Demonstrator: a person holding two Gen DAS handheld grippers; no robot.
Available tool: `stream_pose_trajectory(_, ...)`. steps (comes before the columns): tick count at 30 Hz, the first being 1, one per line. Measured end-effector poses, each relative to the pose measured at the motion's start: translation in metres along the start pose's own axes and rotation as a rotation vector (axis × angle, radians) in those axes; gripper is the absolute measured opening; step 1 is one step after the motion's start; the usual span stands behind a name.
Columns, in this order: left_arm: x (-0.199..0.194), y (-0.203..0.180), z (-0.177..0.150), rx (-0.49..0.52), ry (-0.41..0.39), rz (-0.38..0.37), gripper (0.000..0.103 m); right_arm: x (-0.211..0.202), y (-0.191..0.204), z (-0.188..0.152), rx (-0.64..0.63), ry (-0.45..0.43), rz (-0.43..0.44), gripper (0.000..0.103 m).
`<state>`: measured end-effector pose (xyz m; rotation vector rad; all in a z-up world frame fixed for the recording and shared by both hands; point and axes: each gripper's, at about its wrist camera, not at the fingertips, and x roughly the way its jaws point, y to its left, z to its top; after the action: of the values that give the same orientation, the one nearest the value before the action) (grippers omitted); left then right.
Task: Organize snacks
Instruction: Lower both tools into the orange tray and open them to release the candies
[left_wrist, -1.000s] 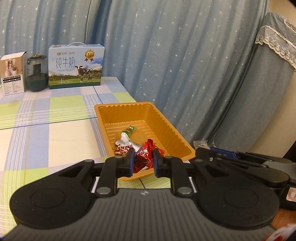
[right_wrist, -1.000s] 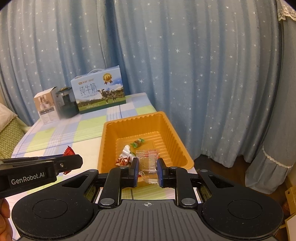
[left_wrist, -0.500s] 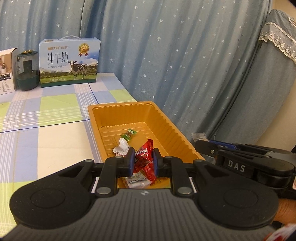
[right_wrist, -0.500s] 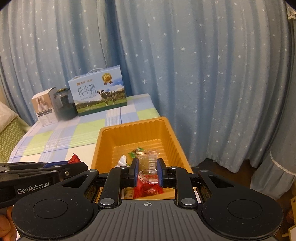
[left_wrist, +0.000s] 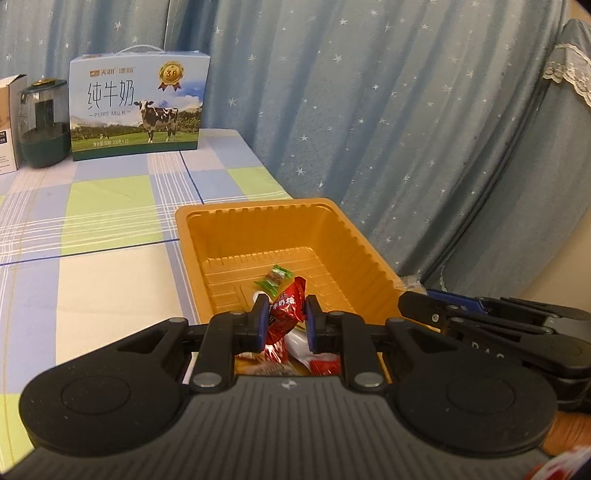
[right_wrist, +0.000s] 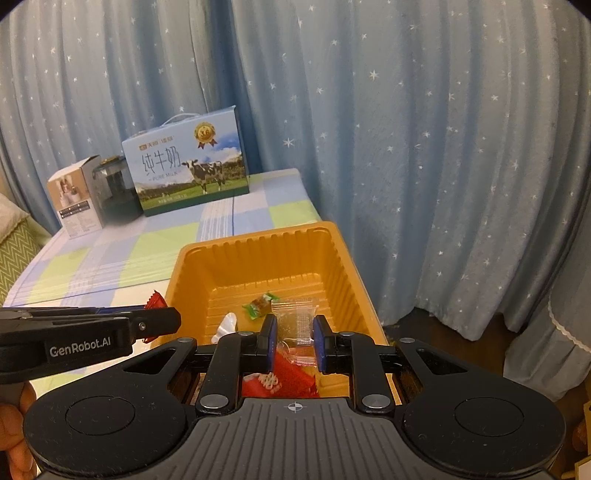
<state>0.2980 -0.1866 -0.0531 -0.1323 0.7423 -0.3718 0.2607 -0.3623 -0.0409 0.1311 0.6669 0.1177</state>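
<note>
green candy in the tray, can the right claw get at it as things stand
Probably not yet. The right claw is shut on a clear packet just short of the green candy. The tray is open on top, so the way looks free once it lets go.

Tray (left_wrist: 369, 254): glossy ribbed orange plastic.
My left snack (left_wrist: 284, 314): shiny red foil.
My right snack (right_wrist: 297, 325): clear crinkled film.
Curtain (right_wrist: 424, 147): matt blue cloth.

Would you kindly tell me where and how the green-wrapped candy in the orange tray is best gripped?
Grip the green-wrapped candy across its plump middle, coming from above; it lies flat on the floor of the orange tray, clear of the other wrappers, and its twisted ends look too flimsy.
</note>
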Motion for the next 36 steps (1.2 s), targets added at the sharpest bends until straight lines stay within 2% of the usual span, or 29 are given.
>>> stream_pose_trajectory(11, 0.039, 0.019, 0.016, 0.005, 0.023, 0.005, 0.018, 0.041, -0.006, 0.014, 0.015, 0.034, 0.016, 0.021)
stream_pose_trajectory(18, 0.052, 0.017, 0.027, 0.041, 0.023, 0.01, 0.019, 0.052, -0.008, 0.016, 0.019, 0.044, 0.017, 0.021)
stream_pose_trajectory(21, 0.054, 0.014, 0.029, 0.049, 0.023, 0.012, 0.028, 0.053, -0.01, 0.016, 0.027, 0.047, 0.016, 0.021)
stream_pose_trajectory(30, 0.042, 0.016, 0.027, 0.068, 0.01, 0.027, 0.035, 0.05, -0.011, 0.017, 0.043, 0.051, 0.028, 0.021)
stream_pose_trajectory(33, 0.031, 0.023, 0.026, 0.062, -0.006, 0.027, 0.042, 0.048, -0.011, 0.019, 0.047, 0.05, 0.037, 0.021)
stream_pose_trajectory(36, 0.017, 0.03, 0.023, 0.056, -0.023, 0.032, 0.044, 0.046, -0.011, 0.021, 0.061, 0.04, 0.049, 0.021)
